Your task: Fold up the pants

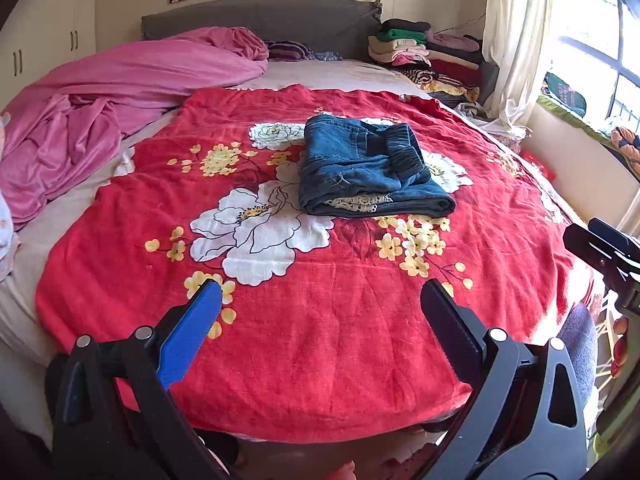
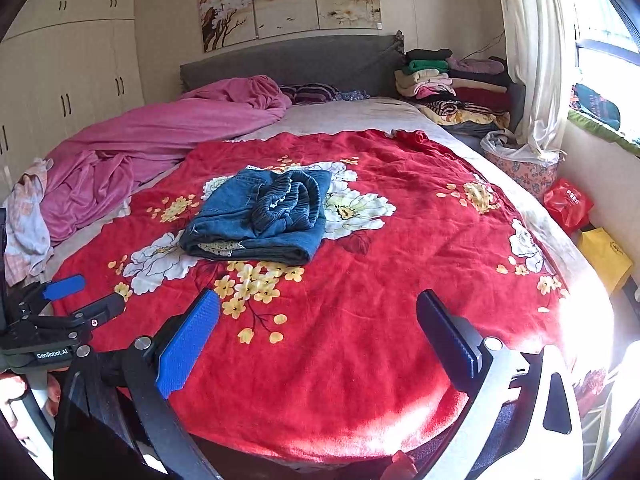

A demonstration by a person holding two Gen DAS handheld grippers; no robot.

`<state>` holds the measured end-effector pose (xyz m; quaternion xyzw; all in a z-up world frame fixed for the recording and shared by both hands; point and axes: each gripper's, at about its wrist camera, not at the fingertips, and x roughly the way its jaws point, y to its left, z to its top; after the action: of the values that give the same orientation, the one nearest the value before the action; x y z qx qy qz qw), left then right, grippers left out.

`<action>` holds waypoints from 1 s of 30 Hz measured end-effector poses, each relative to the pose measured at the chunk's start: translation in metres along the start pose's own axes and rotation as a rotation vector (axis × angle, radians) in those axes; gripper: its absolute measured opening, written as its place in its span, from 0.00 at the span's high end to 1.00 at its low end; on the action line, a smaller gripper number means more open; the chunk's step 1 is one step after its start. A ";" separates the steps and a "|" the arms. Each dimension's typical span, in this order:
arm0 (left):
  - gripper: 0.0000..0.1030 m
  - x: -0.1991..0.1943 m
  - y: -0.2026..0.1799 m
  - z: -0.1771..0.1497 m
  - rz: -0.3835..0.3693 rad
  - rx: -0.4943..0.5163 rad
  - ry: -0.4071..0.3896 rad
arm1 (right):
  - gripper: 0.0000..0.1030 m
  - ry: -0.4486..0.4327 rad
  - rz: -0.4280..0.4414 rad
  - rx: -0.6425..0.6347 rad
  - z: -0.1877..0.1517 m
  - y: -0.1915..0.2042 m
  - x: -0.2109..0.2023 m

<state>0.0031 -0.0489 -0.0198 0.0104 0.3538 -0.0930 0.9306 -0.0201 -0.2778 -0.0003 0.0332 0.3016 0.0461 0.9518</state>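
Pants, folded into a bundle, lie mid-blanket, well ahead of our left gripper and right gripper; both jaws wide, empty, about equally distant.

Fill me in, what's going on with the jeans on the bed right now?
The blue denim pants lie folded into a compact bundle on the red floral blanket, elastic waistband on top. A person holds both tongs back near the blanket's front edge: the left tongs and right tongs are open, empty and touching nothing. The fold looks finished.
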 end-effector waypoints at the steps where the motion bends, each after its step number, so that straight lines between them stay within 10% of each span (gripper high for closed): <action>1: 0.09 0.001 0.000 0.000 0.001 0.000 0.002 | 0.04 0.001 0.004 -0.003 0.000 0.001 0.001; 30: 0.09 0.014 -0.004 -0.011 0.005 0.006 -0.007 | 0.04 0.015 -0.011 -0.045 -0.025 0.012 0.020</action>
<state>0.0055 -0.0545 -0.0367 0.0139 0.3504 -0.0919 0.9320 -0.0186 -0.2631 -0.0310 0.0097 0.3076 0.0481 0.9502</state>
